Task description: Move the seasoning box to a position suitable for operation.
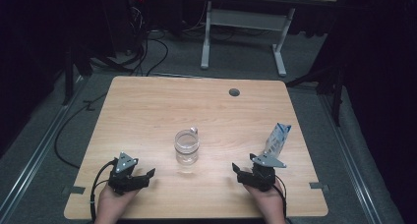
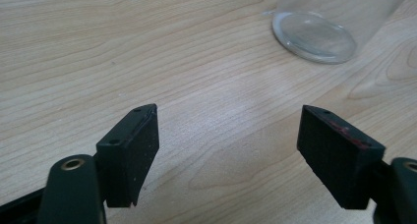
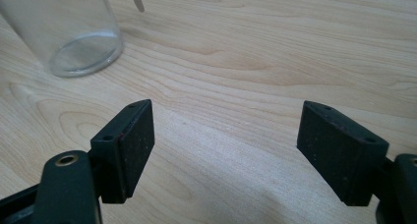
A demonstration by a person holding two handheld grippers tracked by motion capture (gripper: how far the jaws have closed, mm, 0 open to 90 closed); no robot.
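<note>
The glass jar (image 1: pixel 187 147) stands upright at the middle of the wooden table (image 1: pixel 147 111), a small metal piece at its far rim. The high view adds a blue-and-white carton (image 1: pixel 278 138) right of the jar, near the table's right edge. The left gripper (image 1: pixel 142 177) and right gripper (image 1: pixel 241 175) flank the jar, well apart from it, jaws spread wide and empty. Bare wood lies between each and the jar.

A clear, empty glass jar (image 1: pixel 187 146) stands upright, mouth open, at the middle of the wooden table (image 1: pixel 147 111).
</note>
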